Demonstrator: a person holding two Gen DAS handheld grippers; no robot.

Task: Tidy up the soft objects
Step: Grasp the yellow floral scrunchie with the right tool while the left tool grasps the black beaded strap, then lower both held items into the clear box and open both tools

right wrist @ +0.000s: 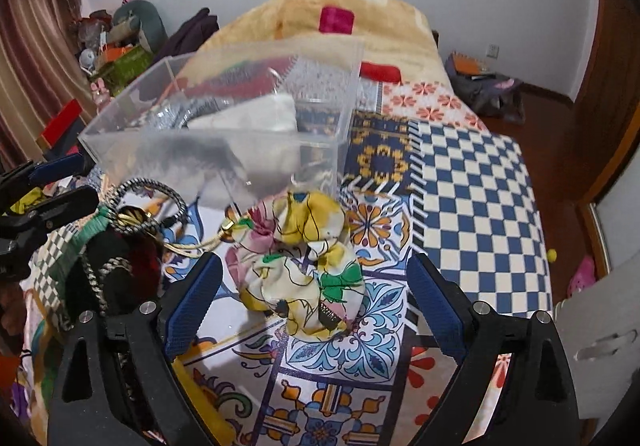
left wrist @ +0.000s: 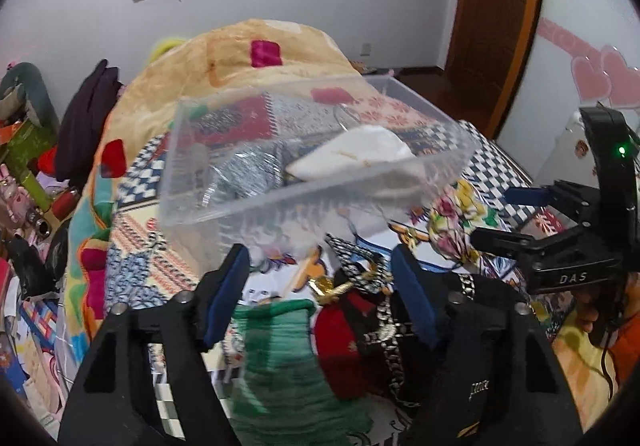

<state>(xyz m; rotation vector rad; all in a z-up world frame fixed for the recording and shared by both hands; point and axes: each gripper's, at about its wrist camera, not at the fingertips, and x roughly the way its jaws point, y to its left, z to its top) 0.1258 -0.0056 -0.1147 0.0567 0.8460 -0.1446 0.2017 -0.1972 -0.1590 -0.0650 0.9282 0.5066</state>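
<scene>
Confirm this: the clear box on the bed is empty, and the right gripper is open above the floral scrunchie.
Not quite: the clear box is not empty. The right wrist view shows white and grey cloth items inside it. The rest stands: the right gripper is open above the floral scrunchie.

The left gripper (left wrist: pixel 320 278) hovered, fingers (left wrist: pixel 224 294) apart, above a green knit piece (left wrist: pixel 280 358) and dark accessories (left wrist: pixel 384 322) on the patterned bed (left wrist: pixel 136 242), near a clear plastic box (left wrist: pixel 280 198).
</scene>
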